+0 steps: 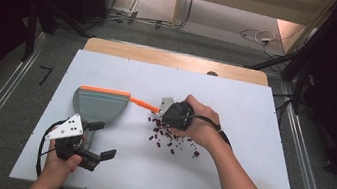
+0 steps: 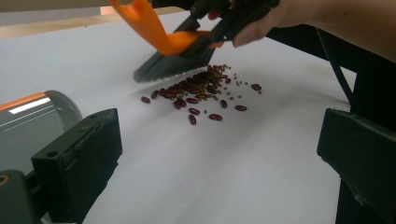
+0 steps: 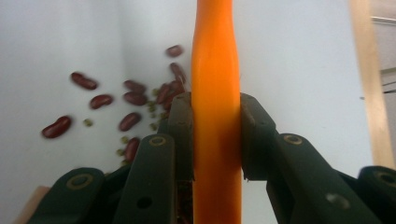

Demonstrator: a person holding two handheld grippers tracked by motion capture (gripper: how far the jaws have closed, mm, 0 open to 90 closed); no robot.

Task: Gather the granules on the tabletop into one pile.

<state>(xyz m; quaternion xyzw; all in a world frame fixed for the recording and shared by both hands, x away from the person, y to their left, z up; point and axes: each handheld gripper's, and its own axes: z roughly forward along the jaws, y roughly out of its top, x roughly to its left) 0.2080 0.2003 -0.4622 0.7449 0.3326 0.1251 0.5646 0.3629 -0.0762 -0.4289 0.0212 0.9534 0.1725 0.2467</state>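
At mid-table, we judge sweeping underway: right gripper (image 3: 215, 135) clamps brush (image 2: 169, 56) over beans (image 2: 201, 93). Left gripper (image 2: 219, 154) wide, near dustpan (image 1: 99, 104). Next: grip dustpan, sweep beans left.

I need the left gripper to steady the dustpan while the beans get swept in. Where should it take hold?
Grip the dustpan by its grey handle stub, the narrow end nearest the left gripper, coming from the person's side. The wide, orange-edged mouth faces away, so a rear grip probably keeps it clear for the beans and brush.
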